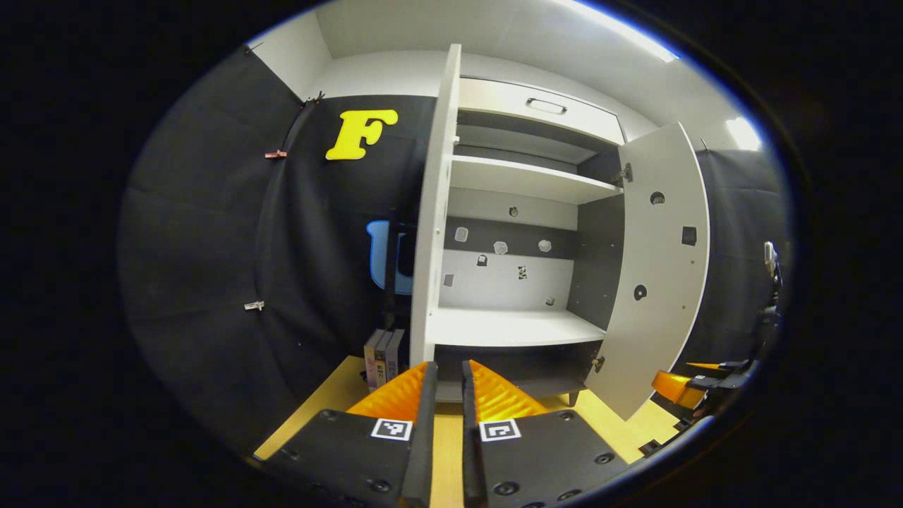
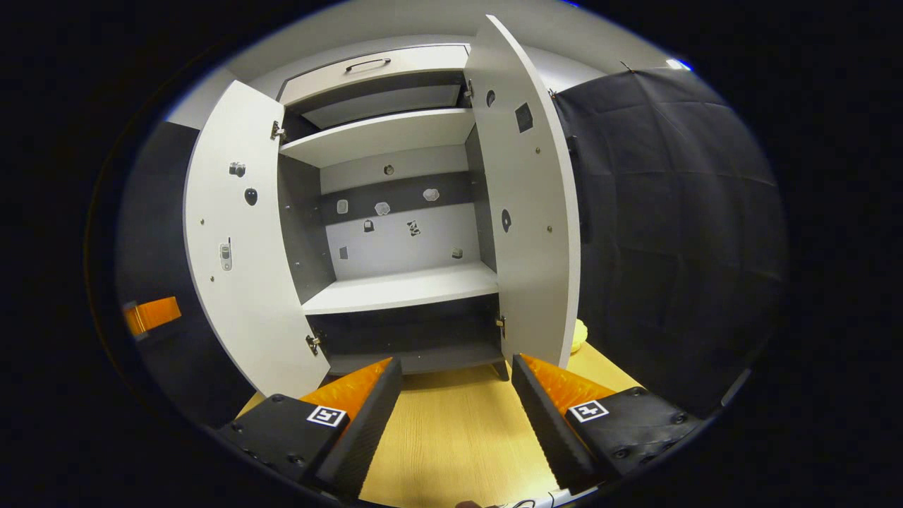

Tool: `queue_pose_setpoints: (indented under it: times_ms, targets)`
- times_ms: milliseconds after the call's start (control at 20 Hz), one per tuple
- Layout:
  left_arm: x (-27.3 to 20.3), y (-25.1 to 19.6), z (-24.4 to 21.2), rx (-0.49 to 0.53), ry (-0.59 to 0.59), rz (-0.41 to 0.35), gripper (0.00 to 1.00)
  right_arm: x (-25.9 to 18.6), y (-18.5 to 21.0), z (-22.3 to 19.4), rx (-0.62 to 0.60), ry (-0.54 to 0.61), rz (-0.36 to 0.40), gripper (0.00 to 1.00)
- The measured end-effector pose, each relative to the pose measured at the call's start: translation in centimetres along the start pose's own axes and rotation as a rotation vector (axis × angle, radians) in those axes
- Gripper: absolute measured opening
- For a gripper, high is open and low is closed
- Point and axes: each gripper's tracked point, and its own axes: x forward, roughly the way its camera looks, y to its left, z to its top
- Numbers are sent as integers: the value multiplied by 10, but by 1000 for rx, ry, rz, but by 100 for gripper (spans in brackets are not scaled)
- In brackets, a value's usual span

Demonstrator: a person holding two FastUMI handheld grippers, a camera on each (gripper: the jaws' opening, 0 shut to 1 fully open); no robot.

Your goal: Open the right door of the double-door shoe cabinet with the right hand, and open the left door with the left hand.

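The left gripper (image 1: 447, 374) is seen with its fingers drawn close, a narrow gap between them and nothing held, just short of the edge of the white left door (image 1: 434, 212) — while the right gripper (image 2: 457, 377) is spread wide and empty above the pale wooden floor (image 2: 451, 437). The white double-door shoe cabinet (image 2: 395, 282) stands straight ahead against the booth wall, both doors swung open — the right door (image 2: 525, 204) included — so that white shelves and a dark interior are exposed.

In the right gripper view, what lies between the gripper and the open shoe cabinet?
Bare wooden floor. In the right gripper view nothing lies between the right gripper and the shoe cabinet, whose left door and right door both stand open.
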Motion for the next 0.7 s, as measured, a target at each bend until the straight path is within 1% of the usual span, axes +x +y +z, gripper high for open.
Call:
queue_pose_setpoints:
  times_ms: [50, 100, 250, 350, 400, 450, 550, 700]
  targets:
    - [3, -10, -6, 18, 11, 0, 25, 1, -4, 4, -6, -5, 4, 99]
    - [7, -17, -7, 38, 16, 8, 26, 2, -8, 8, -11, -10, 11, 98]
    - [17, -38, -2, 61, -11, 34, 53, 5, -24, 24, -22, -37, 23, 98]
    - [24, -51, 2, 49, -31, 38, 71, 4, -31, 37, 0, -80, 37, 99]
    - [27, -57, 2, 38, -36, 41, 75, 4, -36, 41, 1, -95, 37, 98]
    - [29, -59, 1, 28, -43, 54, 85, 5, -41, 42, 0, -101, 36, 98]
    - [34, -63, -1, 22, -57, 76, 97, 9, -44, 37, 12, -91, 58, 98]
    - [35, -68, -9, 31, -67, 105, 96, 14, -48, 22, -5, -46, 72, 98]
